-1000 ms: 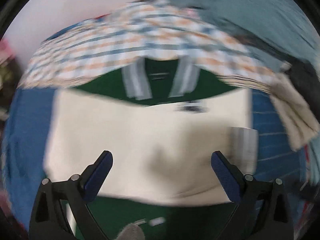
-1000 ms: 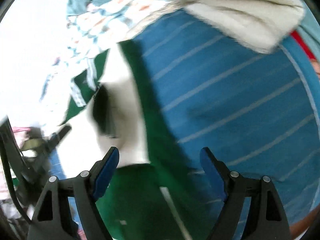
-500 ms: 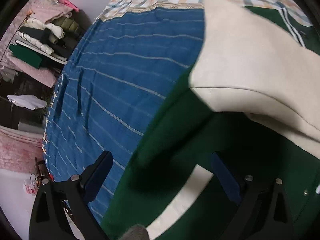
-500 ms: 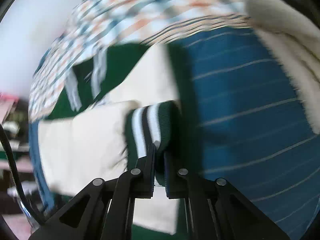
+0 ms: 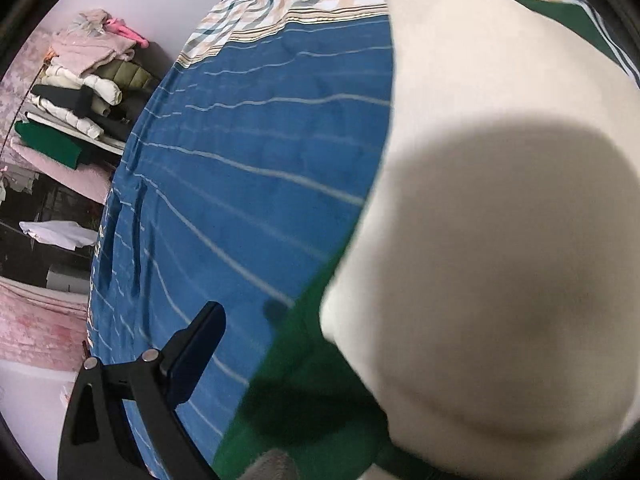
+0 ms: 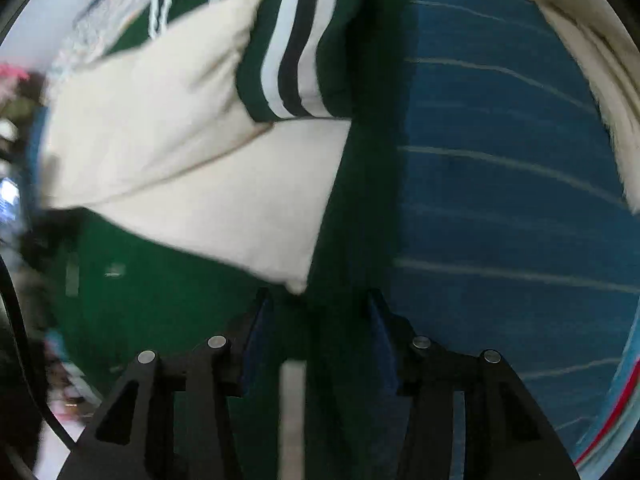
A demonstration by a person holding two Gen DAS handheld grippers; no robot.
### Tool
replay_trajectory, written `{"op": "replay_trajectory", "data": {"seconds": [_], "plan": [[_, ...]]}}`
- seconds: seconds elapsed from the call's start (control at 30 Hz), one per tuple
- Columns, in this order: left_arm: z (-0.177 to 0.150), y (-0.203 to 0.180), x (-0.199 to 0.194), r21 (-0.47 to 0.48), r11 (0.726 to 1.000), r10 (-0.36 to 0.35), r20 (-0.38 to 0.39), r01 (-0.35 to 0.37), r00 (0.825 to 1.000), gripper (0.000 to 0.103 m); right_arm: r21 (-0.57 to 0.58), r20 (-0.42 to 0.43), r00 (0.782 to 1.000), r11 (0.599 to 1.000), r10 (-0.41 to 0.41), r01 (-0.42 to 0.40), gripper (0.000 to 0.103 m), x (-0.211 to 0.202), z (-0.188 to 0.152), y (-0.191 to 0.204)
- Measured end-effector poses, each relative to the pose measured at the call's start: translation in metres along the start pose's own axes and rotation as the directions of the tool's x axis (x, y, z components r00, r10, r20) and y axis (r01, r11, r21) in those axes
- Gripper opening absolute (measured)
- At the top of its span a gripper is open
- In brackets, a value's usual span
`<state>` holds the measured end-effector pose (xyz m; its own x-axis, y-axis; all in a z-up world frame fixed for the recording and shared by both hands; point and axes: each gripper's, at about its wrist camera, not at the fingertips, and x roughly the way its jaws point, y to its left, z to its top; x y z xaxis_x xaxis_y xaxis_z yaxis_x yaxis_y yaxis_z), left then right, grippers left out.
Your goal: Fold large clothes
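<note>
A green jacket with cream sleeves lies on a blue striped bedspread. In the right wrist view a cream sleeve (image 6: 180, 140) is folded across the green body (image 6: 160, 300). Its green cuff (image 6: 300, 52), striped white and black, rests near the jacket's right edge. My right gripper (image 6: 318, 308) hangs over that green edge. Its jaws are opening, the pads press on nothing, and green cloth lies below the gap. In the left wrist view the cream sleeve (image 5: 500, 200) looms close and hides one finger. My left gripper (image 5: 322, 312) stands wide, its visible finger (image 5: 196, 352) over the bedspread beside the green hem (image 5: 304, 400).
The blue bedspread (image 5: 240, 160) stretches left of the jacket, with a plaid cloth (image 5: 280, 0) at its far end. A pile of folded clothes (image 5: 80, 92) sits off the bed at the left. A fluffy cream cloth (image 6: 600, 60) lies along the bed's right side.
The right gripper, shut on the striped cuff half a second ago, has let it go, parted its jaws and drawn back. The left gripper has sunk closer to the cream sleeve.
</note>
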<state>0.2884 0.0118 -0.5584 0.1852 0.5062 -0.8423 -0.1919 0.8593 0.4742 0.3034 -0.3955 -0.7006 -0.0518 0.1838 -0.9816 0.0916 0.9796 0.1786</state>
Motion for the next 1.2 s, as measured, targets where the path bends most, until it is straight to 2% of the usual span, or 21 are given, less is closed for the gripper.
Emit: {"op": "replay_trajectory", "data": {"seconds": [0.03,0.1,0.17,0.23,0.33,0.4,0.5,0.6,0.67,0.73,0.77,0.83,0.9,0.93,1.0,1.1,1.13,1.2], "plan": [[0.003,0.001,0.001,-0.006,1.0,-0.005,-0.002,0.005,1.0,0.102,0.045,0.04,0.999,0.998,-0.035,0.033,0.042,0.0,0.003,-0.005],[0.005,0.004,0.004,-0.015,1.0,-0.019,-0.002,0.019,1.0,0.103,0.181,0.111,0.993,0.982,0.028,-0.048,0.038,-0.009,0.007,-0.028],[0.005,0.005,0.006,-0.019,0.999,-0.034,-0.003,0.034,0.999,0.103,0.289,0.16,0.987,0.957,-0.01,-0.038,0.036,-0.017,0.005,-0.053],[0.004,0.007,0.007,-0.018,0.999,-0.047,0.001,0.047,0.999,0.103,0.39,0.166,0.985,0.92,-0.04,-0.029,0.035,-0.016,-0.002,-0.08],[0.008,0.01,0.01,-0.033,0.997,-0.066,-0.001,0.066,0.998,0.103,0.485,0.139,0.988,0.866,0.064,-0.124,0.035,0.002,-0.012,-0.114],[0.009,0.012,0.008,-0.038,0.997,-0.064,-0.004,0.064,0.998,0.103,0.446,0.11,0.99,0.886,0.084,-0.125,0.035,-0.005,-0.006,-0.109],[0.009,0.013,-0.002,-0.011,0.999,-0.048,0.051,0.048,0.998,0.103,0.32,0.129,0.989,0.94,0.077,-0.115,0.037,-0.023,-0.002,-0.089],[0.015,0.018,0.017,-0.039,0.994,-0.101,0.0,0.101,0.995,0.103,0.223,0.115,0.993,0.974,0.026,-0.052,0.037,-0.022,0.003,-0.072],[0.02,0.027,0.033,-0.108,0.977,-0.186,-0.041,0.181,0.982,0.103,0.277,0.117,0.993,0.961,-0.031,-0.002,0.038,-0.008,0.007,-0.082],[0.021,0.034,0.035,-0.152,0.967,-0.219,-0.076,0.206,0.973,0.103,0.378,0.092,0.996,0.926,-0.012,-0.024,0.038,0.003,0.008,-0.099],[0.02,0.036,0.032,-0.157,0.966,-0.223,-0.086,0.207,0.971,0.103,0.393,0.084,0.996,0.919,-0.013,-0.021,0.038,0.002,0.008,-0.099],[0.011,0.044,0.02,-0.161,0.964,-0.227,-0.093,0.211,0.969,0.103,0.374,0.028,0.997,0.926,-0.07,0.055,0.039,-0.01,0.007,-0.086],[-0.005,0.056,-0.001,-0.163,0.964,-0.227,-0.079,0.212,0.971,0.103,0.37,-0.009,0.997,0.926,-0.08,0.077,0.041,-0.029,-0.002,-0.07],[-0.012,0.059,-0.011,-0.157,0.968,-0.209,-0.074,0.196,0.975,0.103,0.376,-0.007,0.998,0.924,-0.067,0.065,0.041,-0.038,-0.007,-0.065],[-0.021,0.065,-0.029,-0.16,0.97,-0.192,-0.055,0.181,0.98,0.103,0.385,0.089,0.995,0.921,0.035,-0.067,0.042,-0.067,-0.016,-0.055],[-0.017,0.066,-0.05,-0.167,0.971,-0.172,0.002,0.17,0.985,0.103,0.352,0.207,0.964,0.907,0.165,-0.231,0.053,-0.084,-0.008,-0.04],[-0.011,0.064,-0.056,-0.164,0.971,-0.171,0.026,0.173,0.985,0.103,0.327,0.234,0.949,0.901,0.213,-0.284,0.056,-0.083,0.005,-0.039],[0.004,0.057,-0.064,-0.149,0.973,-0.166,0.071,0.175,0.984,0.103,0.304,0.263,0.929,0.891,0.261,-0.336,0.056,-0.072,0.044,-0.04]]}}
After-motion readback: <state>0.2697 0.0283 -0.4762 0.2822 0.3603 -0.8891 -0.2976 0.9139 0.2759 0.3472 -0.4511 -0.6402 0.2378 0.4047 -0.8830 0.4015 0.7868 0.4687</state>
